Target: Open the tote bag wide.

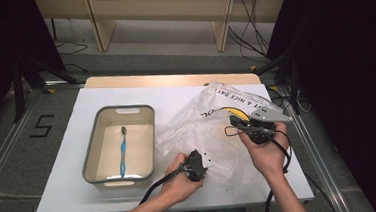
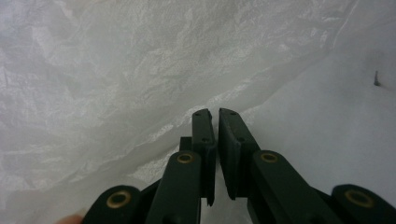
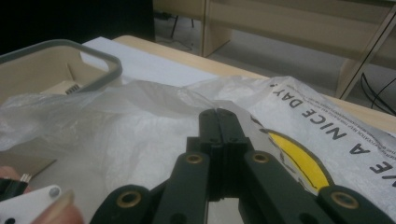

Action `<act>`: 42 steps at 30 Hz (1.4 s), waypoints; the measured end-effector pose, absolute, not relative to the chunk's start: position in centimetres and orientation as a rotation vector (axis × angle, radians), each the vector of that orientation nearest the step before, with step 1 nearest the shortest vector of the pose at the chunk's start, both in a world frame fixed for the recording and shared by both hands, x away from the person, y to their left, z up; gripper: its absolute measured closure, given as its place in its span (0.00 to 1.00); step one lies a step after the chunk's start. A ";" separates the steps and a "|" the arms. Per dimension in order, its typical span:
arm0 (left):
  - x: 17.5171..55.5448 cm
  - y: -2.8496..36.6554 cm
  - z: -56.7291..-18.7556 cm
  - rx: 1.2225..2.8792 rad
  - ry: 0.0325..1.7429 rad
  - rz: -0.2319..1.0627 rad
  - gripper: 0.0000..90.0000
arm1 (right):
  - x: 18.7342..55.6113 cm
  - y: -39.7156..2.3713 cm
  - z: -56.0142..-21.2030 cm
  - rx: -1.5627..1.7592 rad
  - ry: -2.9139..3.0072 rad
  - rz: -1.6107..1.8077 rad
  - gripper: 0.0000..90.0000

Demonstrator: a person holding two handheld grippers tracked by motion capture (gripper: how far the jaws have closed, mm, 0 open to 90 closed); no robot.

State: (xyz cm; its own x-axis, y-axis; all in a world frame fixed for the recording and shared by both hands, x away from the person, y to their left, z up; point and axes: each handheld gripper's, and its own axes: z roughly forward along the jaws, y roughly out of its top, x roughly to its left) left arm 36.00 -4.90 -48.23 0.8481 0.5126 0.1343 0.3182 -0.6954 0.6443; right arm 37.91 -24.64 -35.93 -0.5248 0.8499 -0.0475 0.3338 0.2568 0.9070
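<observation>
Lying at the left of the white table (image 1: 66,189), a cream tub (image 1: 92,142) with a grey rim held a blue toothbrush (image 1: 123,151), its bristled head pointing to the far end. Just right of the tub a thin, crumpled plastic bag (image 1: 197,130) spread across the table's middle and right, printed with black lettering and a yellow patch toward its far right side.

At the bag's near edge the left gripper (image 1: 203,161) sat low in the person's left hand (image 1: 181,179). In the left gripper view its jaws stood almost together, a narrow slit between them, with the bag's film (image 2: 140,84) just ahead of the tips; whether any film lay in the slit could not be told.

Farther right, the right gripper (image 1: 233,120) was held in the right hand (image 1: 265,150) over the printed part of the bag. In the right gripper view its jaws met fully, tip against tip, and the bag (image 3: 140,121) rose in a fold to them, apparently pinched there.
</observation>
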 end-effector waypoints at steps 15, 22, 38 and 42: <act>35.9 -4.3 -47.7 2.364 0.621 0.398 0.89 | 38.4 -24.4 -35.5 1.071 1.953 1.266 1.00; 34.9 -3.4 -45.2 2.311 0.582 0.405 0.65 | 38.4 -24.6 -35.7 1.078 1.954 1.260 1.00; 33.3 0.3 -40.9 2.221 0.630 0.405 0.40 | 38.2 -24.8 -35.8 1.092 1.950 1.250 1.00; 33.3 1.2 -40.3 2.185 0.645 0.406 0.39 | 38.2 -24.8 -35.8 1.093 1.952 1.248 1.00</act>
